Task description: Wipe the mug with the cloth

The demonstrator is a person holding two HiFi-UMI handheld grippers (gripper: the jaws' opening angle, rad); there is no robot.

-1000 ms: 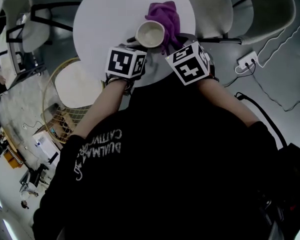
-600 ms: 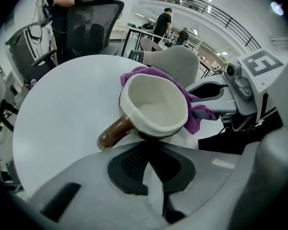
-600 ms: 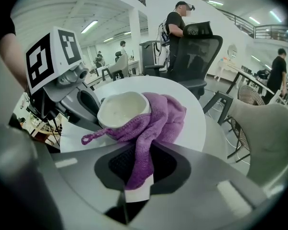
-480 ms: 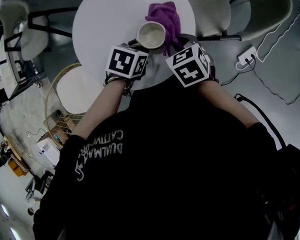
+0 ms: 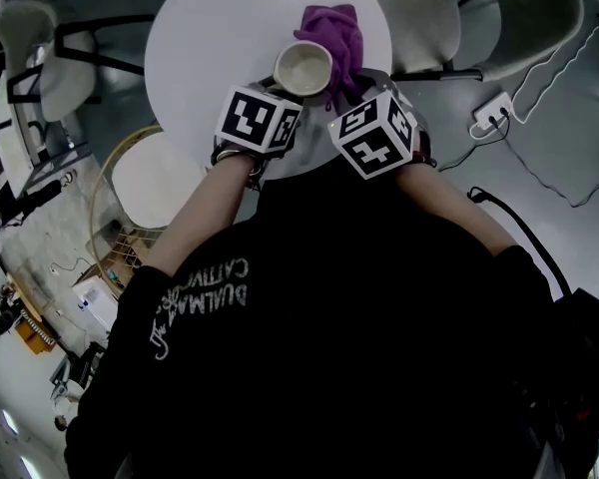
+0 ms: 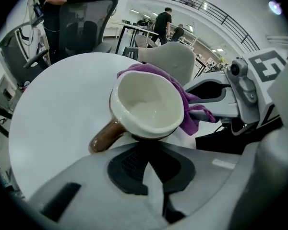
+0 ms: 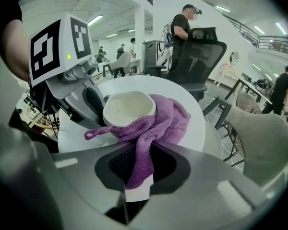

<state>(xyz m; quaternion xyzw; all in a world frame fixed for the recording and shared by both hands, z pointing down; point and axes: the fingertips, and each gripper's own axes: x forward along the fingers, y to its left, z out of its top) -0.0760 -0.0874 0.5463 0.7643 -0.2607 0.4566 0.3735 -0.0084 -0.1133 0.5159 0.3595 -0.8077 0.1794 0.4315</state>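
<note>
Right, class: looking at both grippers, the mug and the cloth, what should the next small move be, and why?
Probably slide the right gripper sideways so the cloth rubs round the wall of the mug. The cloth is pinched in its jaws and lies against the mug's side, and the shut left gripper sits at the mug's near side, seemingly bracing it on the table.

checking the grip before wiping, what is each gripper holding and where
The left gripper pinches the mug by its near wall at the rim; the right gripper clamps one end of the cloth.
</note>
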